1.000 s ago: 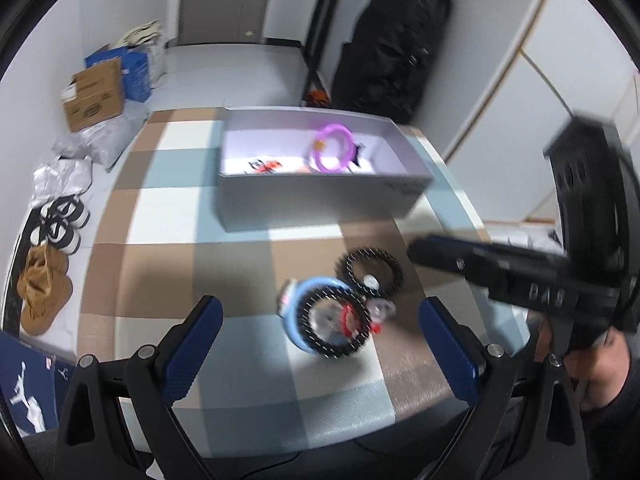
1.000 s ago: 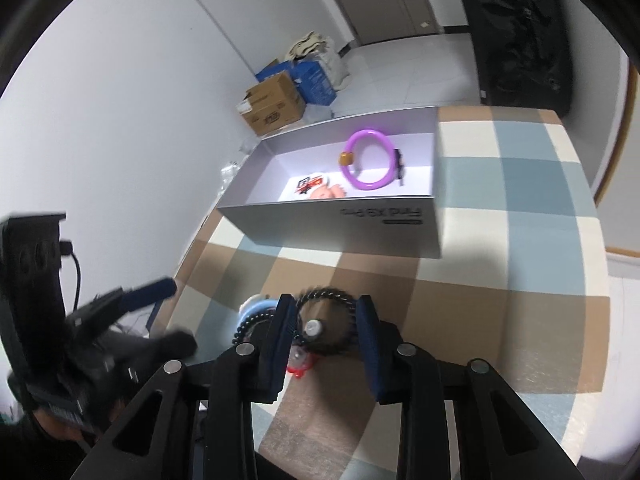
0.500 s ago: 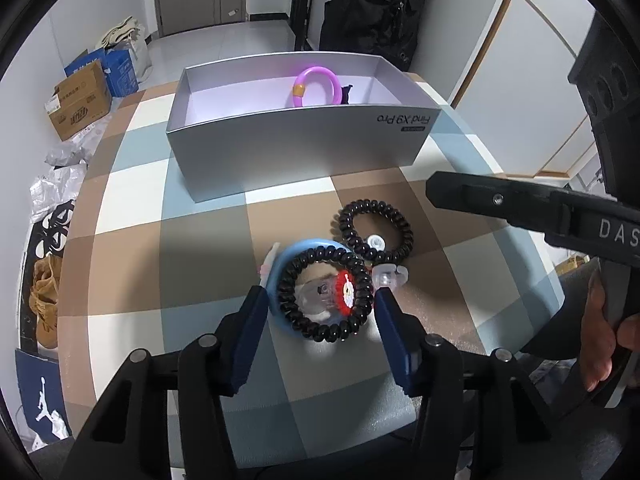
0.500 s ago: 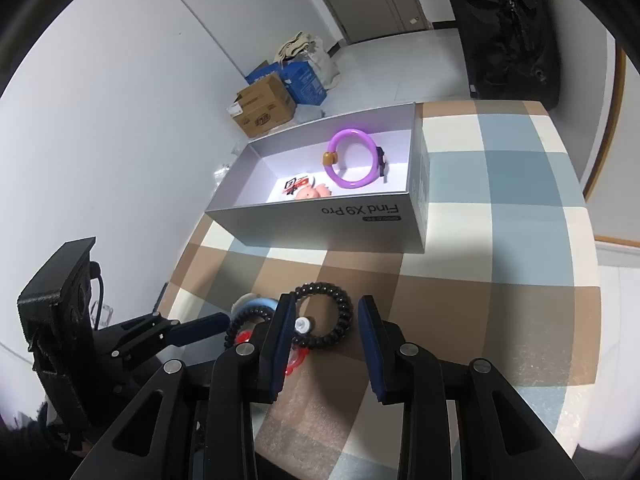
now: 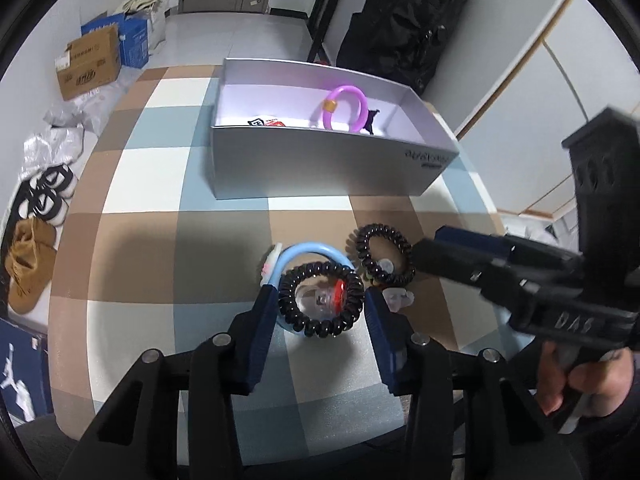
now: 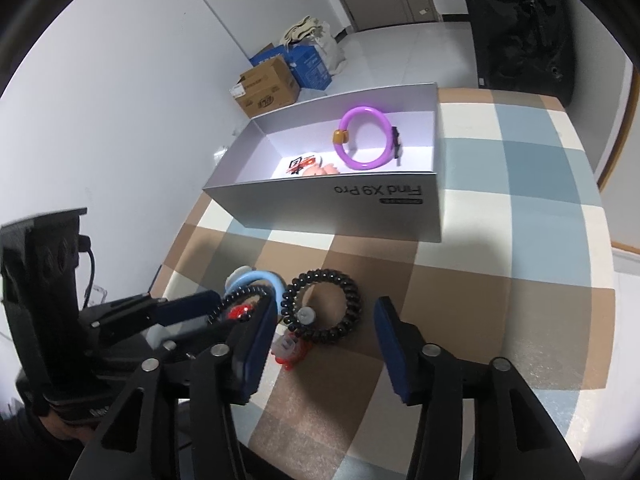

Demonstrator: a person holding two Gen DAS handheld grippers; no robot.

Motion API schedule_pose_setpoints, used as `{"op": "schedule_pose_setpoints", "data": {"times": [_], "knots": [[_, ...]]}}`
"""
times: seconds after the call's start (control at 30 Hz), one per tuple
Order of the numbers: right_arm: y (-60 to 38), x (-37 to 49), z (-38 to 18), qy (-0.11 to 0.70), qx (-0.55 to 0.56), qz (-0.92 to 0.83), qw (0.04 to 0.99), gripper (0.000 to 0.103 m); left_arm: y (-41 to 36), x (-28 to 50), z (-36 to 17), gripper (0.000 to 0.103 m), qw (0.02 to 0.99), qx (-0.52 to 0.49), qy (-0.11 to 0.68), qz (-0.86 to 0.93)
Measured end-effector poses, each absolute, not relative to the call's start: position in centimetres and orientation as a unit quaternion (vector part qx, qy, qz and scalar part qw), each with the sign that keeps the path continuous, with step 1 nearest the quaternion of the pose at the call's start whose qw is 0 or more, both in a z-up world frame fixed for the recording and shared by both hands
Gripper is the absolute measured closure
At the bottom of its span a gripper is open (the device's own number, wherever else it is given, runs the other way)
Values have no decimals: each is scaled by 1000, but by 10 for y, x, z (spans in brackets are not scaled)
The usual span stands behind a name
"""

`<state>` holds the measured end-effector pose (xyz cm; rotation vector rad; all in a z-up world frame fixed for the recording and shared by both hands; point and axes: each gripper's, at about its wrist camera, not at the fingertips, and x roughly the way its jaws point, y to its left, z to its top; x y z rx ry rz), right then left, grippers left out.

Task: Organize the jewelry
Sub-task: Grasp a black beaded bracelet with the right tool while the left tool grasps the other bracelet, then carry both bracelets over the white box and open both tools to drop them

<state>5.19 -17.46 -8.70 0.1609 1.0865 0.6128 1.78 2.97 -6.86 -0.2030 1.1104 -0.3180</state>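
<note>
On the checked table (image 5: pixel 152 184), a black coil hair tie (image 5: pixel 322 300) is lying flat on a blue ring (image 5: pixel 308 250), so no end is pointing anywhere. The left gripper (image 5: pixel 320 308) is sitting around it, tongs apart. Beside it, the right gripper (image 6: pixel 326 320) is framing a second black coil tie (image 6: pixel 322 306), tongs apart too. Farther back, a grey box (image 5: pixel 320 164) is lying long-side across, holding a purple ring (image 5: pixel 345 109).
</note>
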Motion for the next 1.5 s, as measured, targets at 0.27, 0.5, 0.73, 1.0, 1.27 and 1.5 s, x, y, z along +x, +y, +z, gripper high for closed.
{"op": "schedule_pose_setpoints", "data": {"times": [0.27, 0.5, 0.73, 1.0, 1.27, 1.5], "knots": [[-150, 49, -92, 506, 9, 286, 813, 47, 32, 18, -64, 65, 836, -107, 516, -152], [-133, 52, -100, 510, -38, 278, 813, 47, 39, 23, -66, 65, 832, -106, 521, -155], [-126, 51, -102, 508, -59, 279, 813, 54, 45, 25, -63, 66, 833, -115, 518, -158], [-148, 62, -98, 522, 34, 280, 805, 56, 51, 29, -58, 66, 834, -141, 510, -156], [-168, 62, -74, 490, 97, 299, 813, 56, 53, 34, -51, 66, 836, -164, 497, -162], [-176, 64, -54, 460, 130, 309, 822, 56, 55, 36, -37, 66, 844, -185, 474, -171]]}}
